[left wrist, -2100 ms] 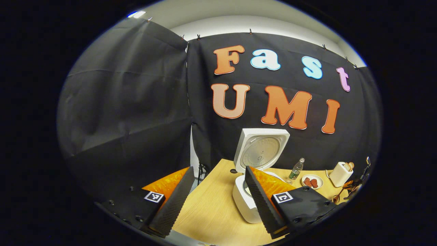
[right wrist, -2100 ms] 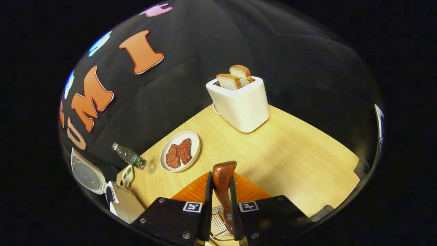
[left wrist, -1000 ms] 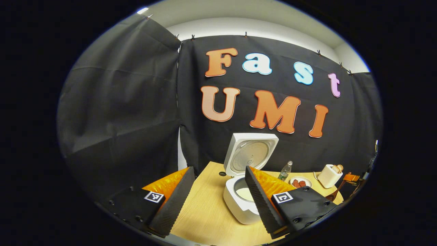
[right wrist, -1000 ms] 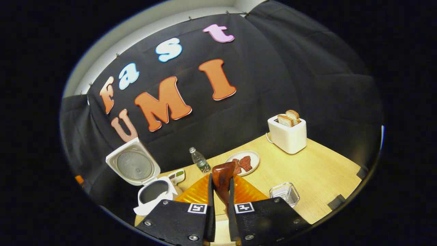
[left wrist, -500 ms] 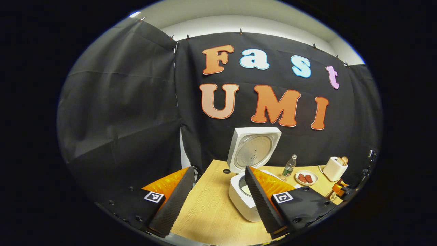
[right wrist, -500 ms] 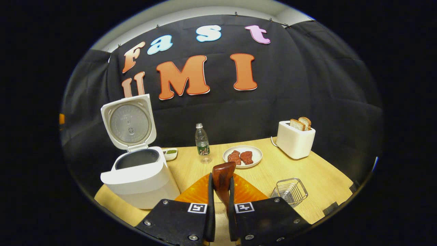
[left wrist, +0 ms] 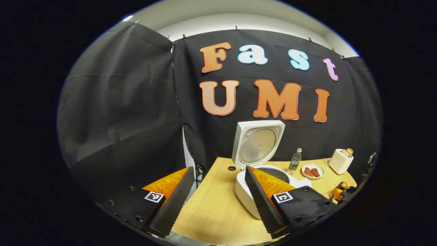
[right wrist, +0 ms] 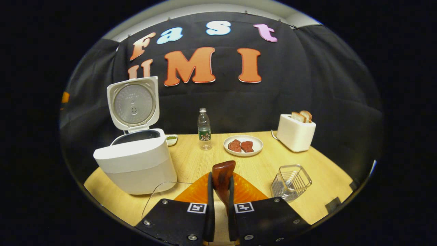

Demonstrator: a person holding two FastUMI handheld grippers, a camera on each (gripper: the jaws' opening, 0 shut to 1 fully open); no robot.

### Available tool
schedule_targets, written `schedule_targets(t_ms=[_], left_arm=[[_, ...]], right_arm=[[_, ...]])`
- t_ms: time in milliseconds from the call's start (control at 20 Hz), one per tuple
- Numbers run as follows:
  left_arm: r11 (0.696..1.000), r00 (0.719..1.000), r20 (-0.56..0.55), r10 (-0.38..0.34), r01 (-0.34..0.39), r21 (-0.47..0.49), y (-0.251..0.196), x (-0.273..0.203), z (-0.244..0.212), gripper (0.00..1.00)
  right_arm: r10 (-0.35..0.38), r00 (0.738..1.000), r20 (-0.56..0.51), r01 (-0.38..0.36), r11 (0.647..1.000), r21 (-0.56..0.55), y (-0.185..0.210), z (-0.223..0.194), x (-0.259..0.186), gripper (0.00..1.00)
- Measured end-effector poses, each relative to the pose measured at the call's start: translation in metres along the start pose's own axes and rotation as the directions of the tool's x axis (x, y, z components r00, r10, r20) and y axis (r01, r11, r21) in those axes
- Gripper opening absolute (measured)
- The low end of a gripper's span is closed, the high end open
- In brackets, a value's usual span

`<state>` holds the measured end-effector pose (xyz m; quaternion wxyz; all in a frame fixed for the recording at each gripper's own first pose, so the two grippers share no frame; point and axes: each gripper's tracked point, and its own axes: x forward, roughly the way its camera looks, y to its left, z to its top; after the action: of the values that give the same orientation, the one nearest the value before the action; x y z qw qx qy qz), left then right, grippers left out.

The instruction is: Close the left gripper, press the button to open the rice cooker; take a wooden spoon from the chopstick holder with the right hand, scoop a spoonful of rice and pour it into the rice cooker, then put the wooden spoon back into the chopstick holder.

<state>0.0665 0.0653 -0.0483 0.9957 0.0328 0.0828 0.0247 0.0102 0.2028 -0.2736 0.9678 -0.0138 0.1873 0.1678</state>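
Note:
The white rice cooker [right wrist: 135, 164] stands on the wooden table [right wrist: 321, 171] with its lid [right wrist: 134, 102] raised and the dark pot open. My right gripper [right wrist: 221, 176] is shut on a dark red-brown wooden spoon [right wrist: 222, 169], whose end sticks up between the fingers; the rest of it is hidden below. The wire chopstick holder [right wrist: 291, 182] sits to the right of that gripper. In the left gripper view my left gripper [left wrist: 218, 169] is open and holds nothing. Its right finger overlaps the open rice cooker [left wrist: 245, 194], whose lid [left wrist: 257, 145] stands upright.
Behind the gripper stand a water bottle [right wrist: 204, 130], a plate of red meat [right wrist: 243, 146] and a white toaster [right wrist: 296, 134] with bread. A small dish [right wrist: 170, 139] sits beside the cooker. A thin clear curved rim [right wrist: 150, 198] shows in front of the cooker.
The right gripper has lifted the spoon away from the wire holder and swung left to face the cooker, which now looks nearer. The left gripper stays open and has shifted only a little.

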Motion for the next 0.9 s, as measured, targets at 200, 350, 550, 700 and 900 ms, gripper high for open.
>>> schedule_targets(t_ms=[200, 350, 550, 700, 900], left_arm=[[0.999, 1.000, -0.027, 0.005, -0.006, -0.038, 0.007, -0.001, -0.012, 1.00], [0.999, 0.999, -0.033, 0.000, -0.002, -0.046, 0.008, -0.001, -0.015, 1.00], [0.998, 1.000, -0.027, -0.003, 0.001, -0.057, 0.007, 0.000, -0.014, 1.00], [0.998, 0.999, -0.036, -0.007, 0.005, -0.061, 0.007, -0.002, -0.017, 1.00], [0.997, 0.999, -0.049, -0.012, 0.009, -0.071, 0.006, -0.002, -0.022, 1.00]], right_arm=[[-0.005, 0.999, -0.033, 0.010, 0.990, 0.139, -0.004, -0.001, -0.008, 0.15], [0.031, 0.998, -0.062, -0.016, 0.973, 0.231, 0.011, -0.006, -0.011, 0.16], [0.103, 0.992, -0.078, -0.074, 0.947, 0.312, 0.043, -0.013, -0.012, 0.15], [0.129, 0.987, -0.099, -0.076, 0.903, 0.424, 0.056, -0.019, 0.000, 0.15], [0.139, 0.982, -0.129, -0.044, 0.827, 0.561, 0.055, -0.024, 0.017, 0.15]])
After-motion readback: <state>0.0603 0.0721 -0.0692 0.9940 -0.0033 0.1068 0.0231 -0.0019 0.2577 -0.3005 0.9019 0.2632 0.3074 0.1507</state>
